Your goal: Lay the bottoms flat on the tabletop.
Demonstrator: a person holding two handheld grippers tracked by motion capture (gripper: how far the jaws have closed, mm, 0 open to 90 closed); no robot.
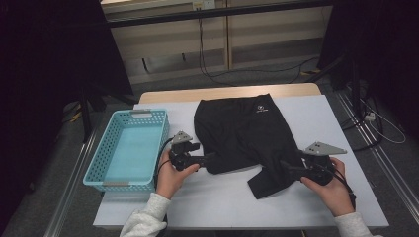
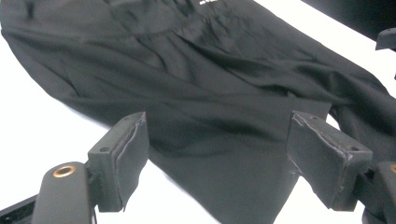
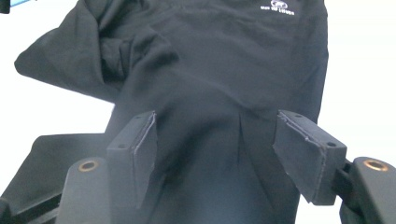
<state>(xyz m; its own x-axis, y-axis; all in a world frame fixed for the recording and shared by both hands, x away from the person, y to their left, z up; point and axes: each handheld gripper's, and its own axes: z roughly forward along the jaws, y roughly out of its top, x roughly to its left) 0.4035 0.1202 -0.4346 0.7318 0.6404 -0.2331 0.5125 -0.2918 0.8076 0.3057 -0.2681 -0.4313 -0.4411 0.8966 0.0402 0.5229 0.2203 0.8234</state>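
Note:
A black garment (image 1: pixel 242 131) with a small white logo (image 1: pixel 260 109) lies spread on the white table top (image 1: pixel 316 118), its near end rumpled. My left gripper (image 1: pixel 210 160) reaches in low from the left to the garment's near left corner. In the left gripper view its jaws stand wide apart (image 2: pixel 217 158) with black cloth (image 2: pixel 205 84) between them, and the pads do not press it. My right gripper (image 1: pixel 286 169) comes in from the right at the near right part. Its jaws (image 3: pixel 215 154) are also open over a fold of the cloth (image 3: pixel 219 65).
A light blue perforated basket (image 1: pixel 118 186) stands at the table's left edge, close to my left hand. White table top shows in front of the garment and to its right. Cables run over the floor beyond the table.

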